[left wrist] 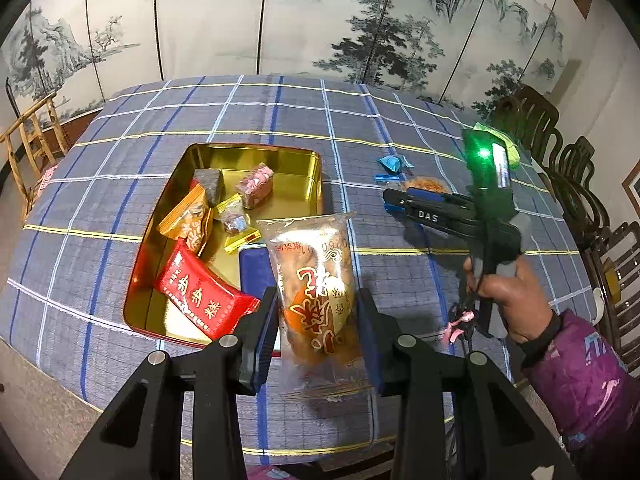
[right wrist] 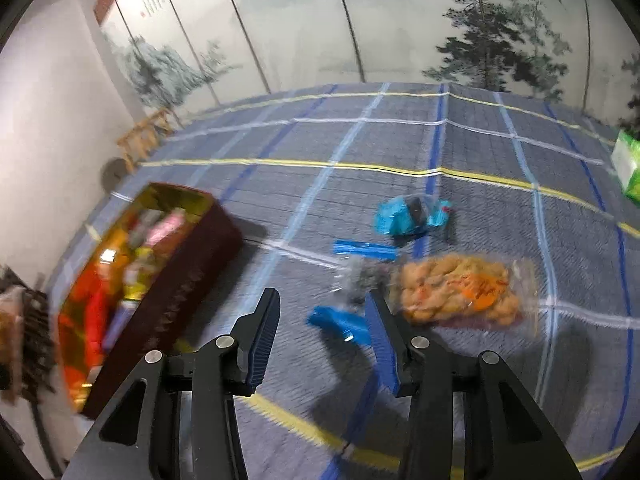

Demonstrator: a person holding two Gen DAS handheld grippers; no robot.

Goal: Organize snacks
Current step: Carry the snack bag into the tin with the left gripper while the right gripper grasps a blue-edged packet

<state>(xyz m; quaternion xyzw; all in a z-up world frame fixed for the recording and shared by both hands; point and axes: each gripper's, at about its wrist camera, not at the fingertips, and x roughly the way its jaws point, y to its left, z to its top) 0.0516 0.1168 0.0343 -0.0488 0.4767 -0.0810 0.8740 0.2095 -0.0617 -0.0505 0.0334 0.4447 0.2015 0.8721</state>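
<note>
I see the table (left wrist: pixel 360 128) under a blue plaid cloth, filling most of both views. On it sits the gold tin (left wrist: pixel 316 168), a rectangle whose long axis runs away from my left camera; in the right wrist view it lies off to the left, blurred. Inside lie several wrapped snacks, the red packet (left wrist: pixel 204 296) nearest me and set diagonally.

My left gripper (left wrist: pixel 318 324) is clamped on a clear pastry packet (left wrist: pixel 316 280), holding it by its long sides. The packet stands lengthwise along the fingers, its far end pointing away from me, beside the tin's near right corner.

My right gripper (right wrist: pixel 324 320) has its jaws apart with nothing pressed between them. Just past its fingertips a blue-ended clear wrapper (right wrist: pixel 352 300) lies on the cloth, its long axis running roughly away from me. To the right lies a clear bag of golden snacks (right wrist: pixel 460 288), lengthwise left to right. Beyond sits a small blue candy (right wrist: pixel 408 216).
</note>
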